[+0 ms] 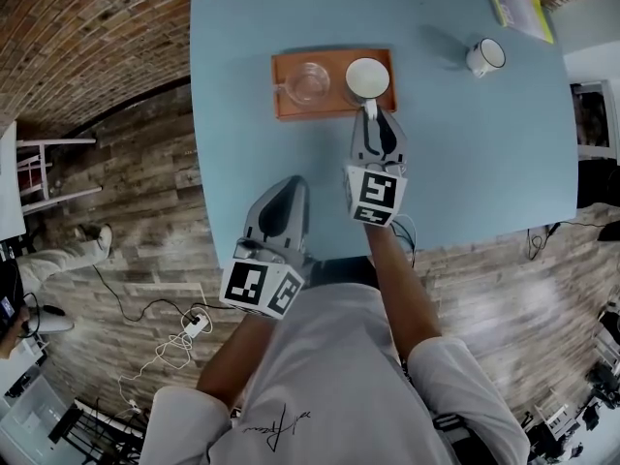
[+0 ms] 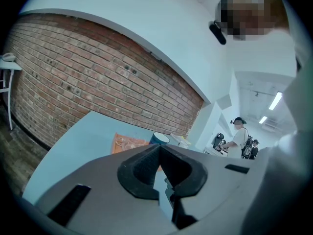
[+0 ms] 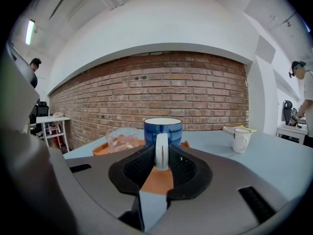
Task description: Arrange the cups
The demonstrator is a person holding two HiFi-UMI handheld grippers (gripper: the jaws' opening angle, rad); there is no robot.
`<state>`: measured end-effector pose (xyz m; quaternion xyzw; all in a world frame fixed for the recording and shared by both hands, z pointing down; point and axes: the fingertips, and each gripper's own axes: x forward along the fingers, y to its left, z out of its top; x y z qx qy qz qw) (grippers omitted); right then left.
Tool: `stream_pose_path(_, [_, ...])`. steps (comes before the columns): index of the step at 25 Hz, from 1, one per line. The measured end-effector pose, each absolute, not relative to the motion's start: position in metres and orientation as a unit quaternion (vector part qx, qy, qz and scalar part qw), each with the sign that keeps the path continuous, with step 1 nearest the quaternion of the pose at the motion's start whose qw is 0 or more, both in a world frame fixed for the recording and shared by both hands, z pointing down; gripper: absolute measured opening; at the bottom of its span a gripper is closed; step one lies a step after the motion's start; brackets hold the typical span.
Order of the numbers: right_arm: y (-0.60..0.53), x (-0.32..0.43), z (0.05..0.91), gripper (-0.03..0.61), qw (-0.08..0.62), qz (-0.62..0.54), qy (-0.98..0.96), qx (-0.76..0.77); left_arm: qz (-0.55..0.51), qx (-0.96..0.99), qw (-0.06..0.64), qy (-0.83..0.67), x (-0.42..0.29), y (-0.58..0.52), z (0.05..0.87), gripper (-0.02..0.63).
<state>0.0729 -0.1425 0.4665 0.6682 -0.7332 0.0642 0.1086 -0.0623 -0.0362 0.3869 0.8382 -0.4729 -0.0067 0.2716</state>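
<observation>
**A:** Where is the blue mug?

**B:** On the right half of the orange tray, at the far side of the desk. Its white handle points back toward the person. From the right gripper view it looks to be resting on the tray, though I cannot be sure its base is fully down.

**A:** Is it held?

**B:** Yes. The right claw has its pads closed on the handle from both sides, part-way apart with only the handle between them.

**A:** How do you think it will handle?

**B:** It looks like glazed ceramic, so I'd judge it stiff, fairly heavy for its size, slick and liable to chip. A grip on the handle alone puts the weight out in front, so the mug may swing or tip. Holding the middle of the loop and keeping it level seems safest.

**A:** What stands beside it?

**B:** A glass cup sits on the left half of the same tray, near the mug but not touching. It is probably lighter and more fragile. A knock from the mug is the risk.

**A:** And farther out?

**B:** A white mug stands alone on the desk, well to the right of the tray, with a yellow-green book at the corner beyond. The left claw is closed on nothing at the desk's near edge, well apart from every cup.
</observation>
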Motion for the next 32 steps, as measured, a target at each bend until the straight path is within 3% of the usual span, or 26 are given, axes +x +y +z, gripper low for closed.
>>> stream_pose_path(19, [-0.091,0.076,0.437,0.071,0.109,0.063,-0.721,0.681,-0.039,0.850,0.264,-0.454,-0.070,-0.030,0.376,0.009])
stream_pose_path(32, [-0.055,0.038,0.381,0.023,0.088,0.051,-0.773,0.626,-0.053,0.860,0.246,-0.444,-0.081,-0.027,0.362,0.009])
